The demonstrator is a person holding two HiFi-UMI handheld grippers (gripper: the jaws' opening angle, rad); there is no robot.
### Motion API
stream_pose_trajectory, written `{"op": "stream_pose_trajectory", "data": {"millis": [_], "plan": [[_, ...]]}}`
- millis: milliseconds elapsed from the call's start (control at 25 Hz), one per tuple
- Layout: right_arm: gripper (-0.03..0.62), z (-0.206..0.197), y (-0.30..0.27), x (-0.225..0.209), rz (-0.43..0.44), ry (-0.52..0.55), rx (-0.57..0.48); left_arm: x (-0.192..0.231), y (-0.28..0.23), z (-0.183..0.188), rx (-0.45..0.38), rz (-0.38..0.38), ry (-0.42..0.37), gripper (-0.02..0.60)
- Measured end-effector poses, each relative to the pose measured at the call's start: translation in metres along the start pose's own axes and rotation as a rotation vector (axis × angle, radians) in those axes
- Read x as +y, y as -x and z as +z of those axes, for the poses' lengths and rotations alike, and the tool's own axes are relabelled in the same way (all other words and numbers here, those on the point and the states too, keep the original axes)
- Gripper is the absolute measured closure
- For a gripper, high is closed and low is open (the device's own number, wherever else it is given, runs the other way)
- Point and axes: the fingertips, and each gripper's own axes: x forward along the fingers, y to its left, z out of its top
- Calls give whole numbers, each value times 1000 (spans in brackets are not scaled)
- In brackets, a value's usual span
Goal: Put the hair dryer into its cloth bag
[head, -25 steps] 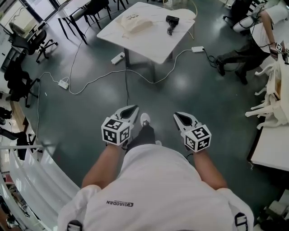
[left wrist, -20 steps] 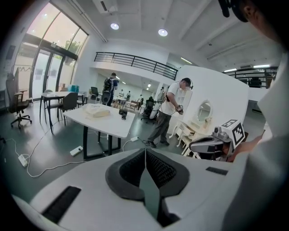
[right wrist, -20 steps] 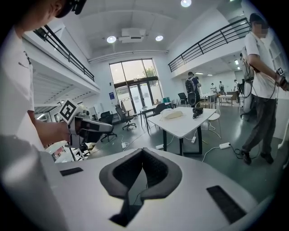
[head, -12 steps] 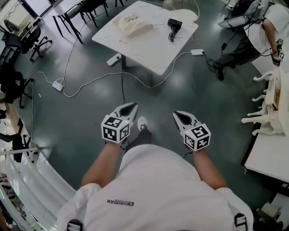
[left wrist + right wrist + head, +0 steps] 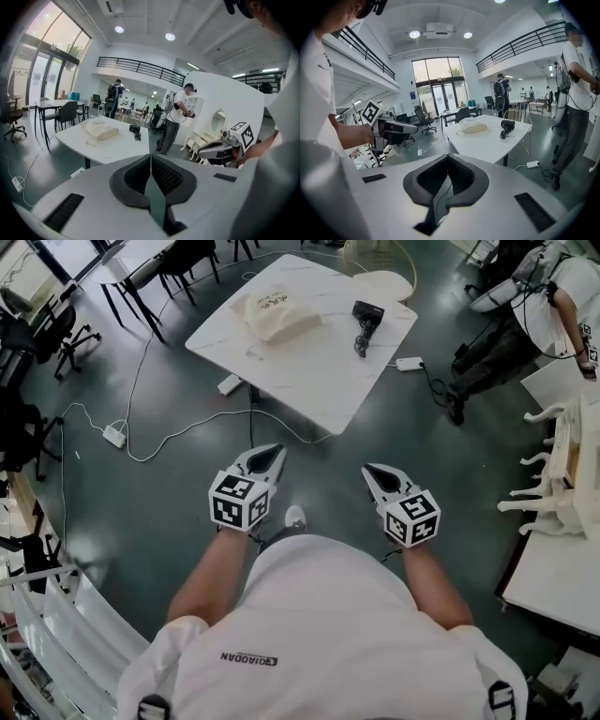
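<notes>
Closer now: table (image 5: 309, 367) at 12 o'clock
left tool (image 5: 272, 455), right tool (image 5: 373, 472) pinched together, empty; hair dryer (image 5: 365, 317), cloth bag (image 5: 274, 315) untouched

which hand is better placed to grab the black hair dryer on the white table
Right, probably: the black hair dryer lies ahead of the right tool; the cream cloth bag faces the left tool. Neither reaches yet.
</notes>
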Motion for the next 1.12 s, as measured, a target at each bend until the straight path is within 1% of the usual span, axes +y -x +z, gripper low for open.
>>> {"op": "stream_pose_trajectory", "data": {"millis": [120,240,400,560,680,920,1120], "plan": [[572,13,-29,-4,1,10,2,28,-9,7,5,1,-2,548],[572,25,-49,-11,-9,13,-1,48,-21,14,12,-11,1,548],[572,35,-70,-25,-33,8,-2,65,-39,27,4,-34,-11,548],[572,39,-84,-28,-32,7,23,78,-49,35,-1,-39,11,548],[572,42,-93,-32,-30,12,33,81,-54,35,1,-45,9,548],[572,46,-110,-51,-15,8,45,93,-70,29,29,-30,25,548],[572,58,-135,-88,-9,-3,36,105,-95,39,43,14,22,548]]}}
